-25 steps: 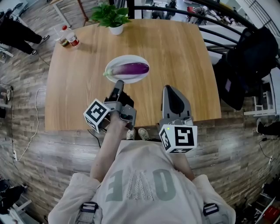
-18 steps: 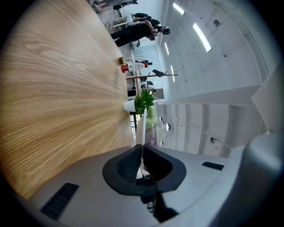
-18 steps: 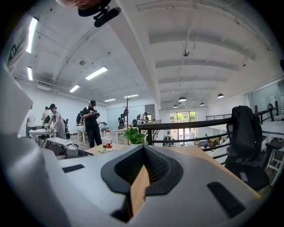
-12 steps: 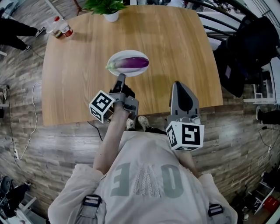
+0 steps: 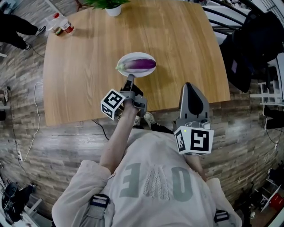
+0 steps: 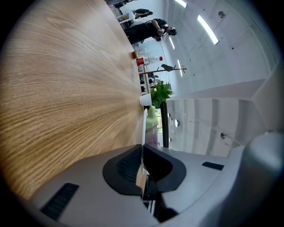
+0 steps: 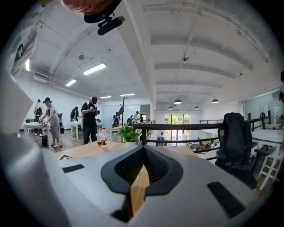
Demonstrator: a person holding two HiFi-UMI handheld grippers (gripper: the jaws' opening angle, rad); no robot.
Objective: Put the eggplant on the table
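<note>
The purple eggplant (image 5: pixel 142 64) with its green stem lies on a white plate (image 5: pixel 126 58) in the middle of the wooden table (image 5: pixel 80 71). My left gripper (image 5: pixel 130 79) is shut and empty, and its tip sits just short of the plate's near rim. In the left gripper view the shut jaws (image 6: pixel 142 153) point low along the tabletop at the plate's edge (image 6: pixel 143 126) and the eggplant's green stem (image 6: pixel 151 119). My right gripper (image 5: pixel 190 86) hovers over the table's near edge to the right, shut with nothing in it (image 7: pixel 143 153).
A potted plant (image 5: pixel 108 5) stands at the table's far edge, and bottles (image 5: pixel 62 25) at its far left corner. A black chair with a jacket (image 5: pixel 253 44) and a railing are to the right. A person stands at the far left (image 5: pixel 15 24).
My left gripper has sunk toward the tabletop and closed in on the plate's near rim. The right gripper has drifted a little to the right. The eggplant has not moved.
</note>
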